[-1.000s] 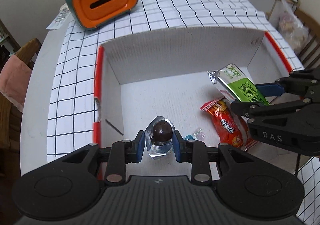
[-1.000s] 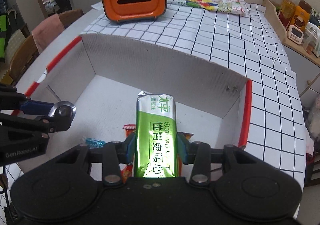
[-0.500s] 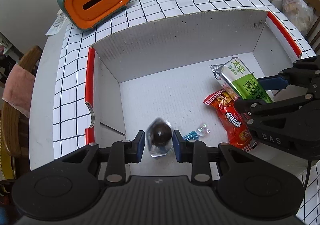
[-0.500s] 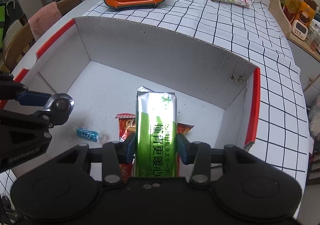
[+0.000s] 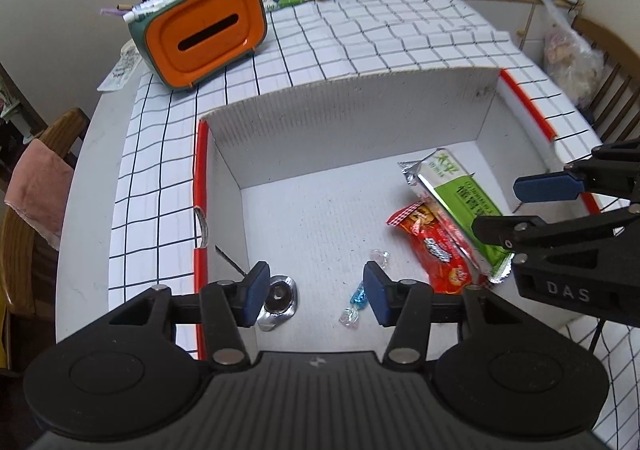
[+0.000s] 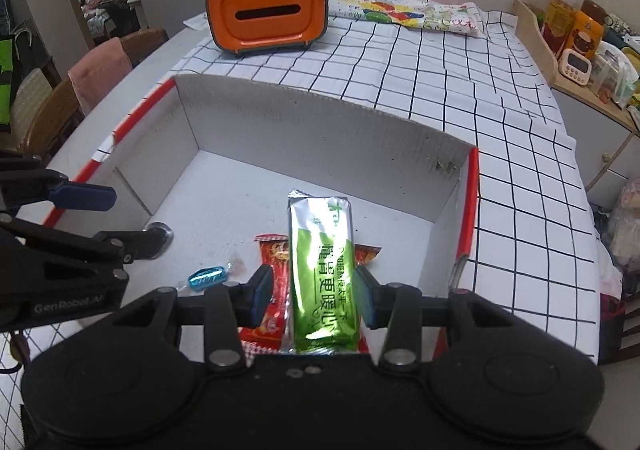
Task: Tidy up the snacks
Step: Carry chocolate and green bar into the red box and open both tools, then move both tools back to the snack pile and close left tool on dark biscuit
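A white cardboard box (image 5: 360, 122) with red edges holds the snacks. My left gripper (image 5: 316, 294) is open above the box floor. A foil-wrapped chocolate ball (image 5: 278, 300) lies on the floor beside its left finger. My right gripper (image 6: 312, 292) is open around a green snack bar (image 6: 324, 274), which lies on a red snack packet (image 6: 274, 282). The bar (image 5: 460, 210) and red packet (image 5: 436, 250) also show in the left wrist view. A blue-wrapped candy (image 5: 358, 300) lies between the two grippers, also in the right wrist view (image 6: 206, 276).
An orange and green tissue box (image 5: 200, 42) with pens on top stands behind the cardboard box on the checked tablecloth (image 5: 380, 38). A colourful packet (image 6: 404, 14) lies at the back. A wooden shelf with jars (image 6: 576, 38) is at the right, chairs at the left.
My left gripper opened and let go of the chocolate ball, which now lies on the box floor. My right gripper opened and released the green bar onto the red packet.
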